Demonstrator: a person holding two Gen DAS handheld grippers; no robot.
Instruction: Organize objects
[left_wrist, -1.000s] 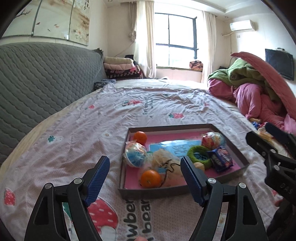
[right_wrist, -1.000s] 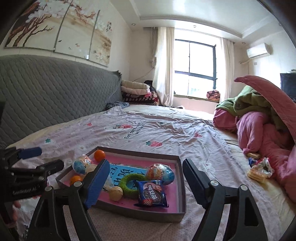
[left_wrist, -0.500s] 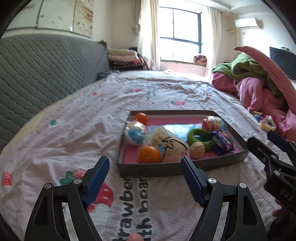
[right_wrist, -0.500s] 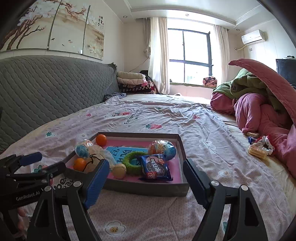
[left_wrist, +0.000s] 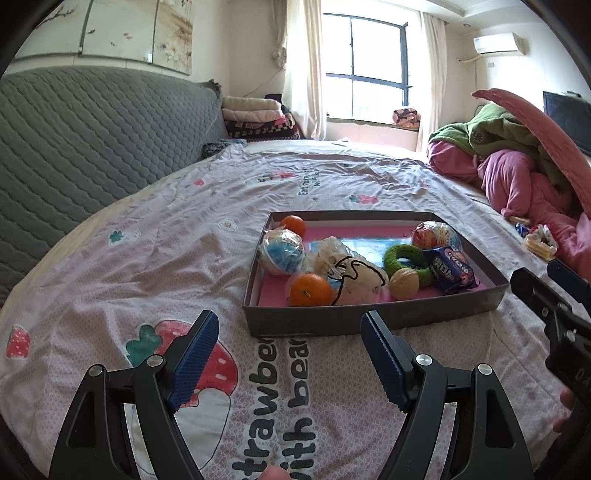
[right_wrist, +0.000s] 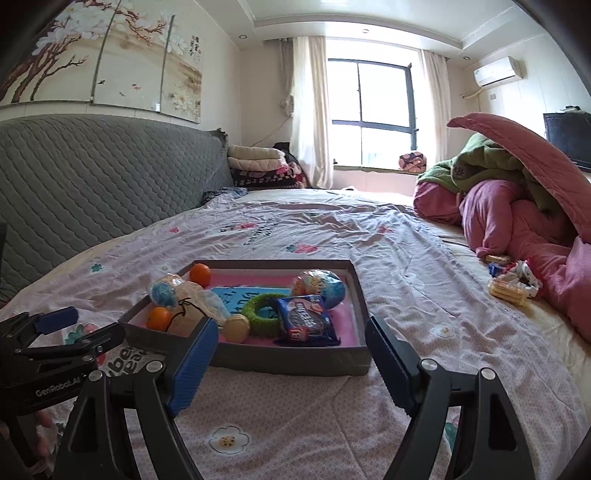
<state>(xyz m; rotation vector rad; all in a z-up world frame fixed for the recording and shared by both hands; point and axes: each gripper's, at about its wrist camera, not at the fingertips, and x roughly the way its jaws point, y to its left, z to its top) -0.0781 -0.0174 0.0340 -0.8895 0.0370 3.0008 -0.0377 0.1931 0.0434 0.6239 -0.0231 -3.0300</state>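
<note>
I have pulled both tools back from the tray. A second ago it sat close under my left gripper; now it sits farther out on the bed sheet, with bare sheet between it and the blue pads. I think that means the things are all in, and I am backing off or getting ready for a new grab.

Going left to right: my left gripper is spread wide and holds nothing. Its pads are blue and ridged, on black arms. Next is the tray, a flat grey box with low walls and a pink floor. At its left side sit two round oranges, one at the near wall and one in the far corner. Between them is a crinkly blue and white ball. Then comes a soft see-through bag with a black string, a small pale ball, a fuzzy green ring, a shiny blue cookie pack and a bright wrapped ball.

My right gripper is also wide apart and holds nothing. To its right, more snack packs lie on the sheet by the pink blanket, outside the tray.
</note>
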